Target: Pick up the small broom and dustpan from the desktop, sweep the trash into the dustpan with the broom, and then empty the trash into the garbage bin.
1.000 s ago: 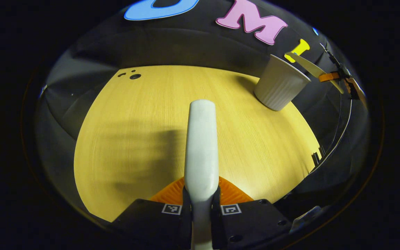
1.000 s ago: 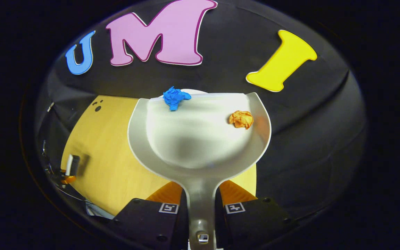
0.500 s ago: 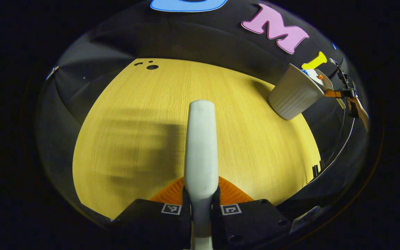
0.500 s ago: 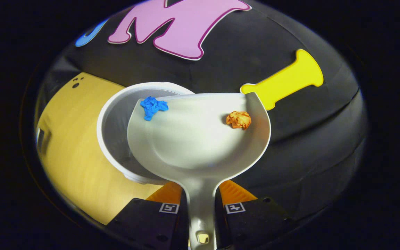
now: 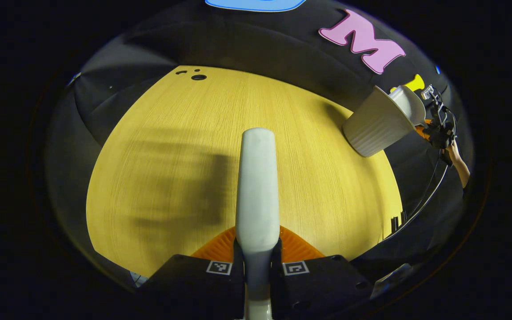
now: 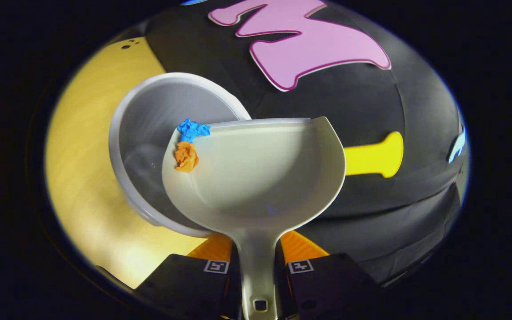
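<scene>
My right gripper (image 6: 258, 262) is shut on the handle of the pale dustpan (image 6: 260, 173), which is rolled to the left over the white garbage bin (image 6: 149, 115). A blue paper wad (image 6: 192, 130) and an orange paper wad (image 6: 186, 156) lie together at the pan's left front corner, over the bin's opening. My left gripper (image 5: 257, 258) is shut on the white broom handle (image 5: 257, 186), held above the wooden desktop (image 5: 171, 146). In the left gripper view the bin (image 5: 374, 124) stands at the far right with the dustpan (image 5: 411, 104) tipped over its rim.
A hand (image 5: 456, 160) holding the other gripper shows at the far right edge of the left gripper view, with a cable hanging below it. Small dark holes (image 5: 198, 77) mark the desktop's far corner.
The dustpan has rolled further left over the bin. The orange wad slid across the pan from its right side to the left corner beside the blue wad. The broom stays almost still.
</scene>
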Demonstrator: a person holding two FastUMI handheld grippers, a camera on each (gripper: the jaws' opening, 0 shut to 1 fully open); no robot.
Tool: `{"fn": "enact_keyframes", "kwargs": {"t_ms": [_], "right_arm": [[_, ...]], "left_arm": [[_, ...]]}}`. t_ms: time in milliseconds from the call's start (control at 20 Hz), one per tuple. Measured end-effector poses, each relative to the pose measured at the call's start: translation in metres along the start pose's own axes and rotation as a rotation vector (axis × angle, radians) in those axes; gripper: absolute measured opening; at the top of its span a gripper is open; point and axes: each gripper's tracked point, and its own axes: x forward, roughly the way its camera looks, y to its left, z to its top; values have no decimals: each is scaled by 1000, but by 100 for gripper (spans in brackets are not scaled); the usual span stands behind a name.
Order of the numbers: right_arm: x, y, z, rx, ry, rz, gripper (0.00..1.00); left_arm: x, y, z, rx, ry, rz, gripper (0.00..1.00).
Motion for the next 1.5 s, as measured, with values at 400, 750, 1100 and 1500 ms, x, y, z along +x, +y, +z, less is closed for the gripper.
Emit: {"fn": "enact_keyframes", "kwargs": {"t_ms": [400,750,1100,1500], "right_arm": [[11,-10,16,-347,-61,-135,29],[11,-12,6,-328,-35,-115,33],[0,-27,5,4,12,-18,33],[-33,-39,28,543,-11,119,33]], "left_arm": [[-5,-7,-12,-6,19,-11,27],[-9,-16,-18,-15,16,-11,27],[-18,-19,-4,-10,-28,16,27],[-40,-34,2,4,-115,35,27]]}}
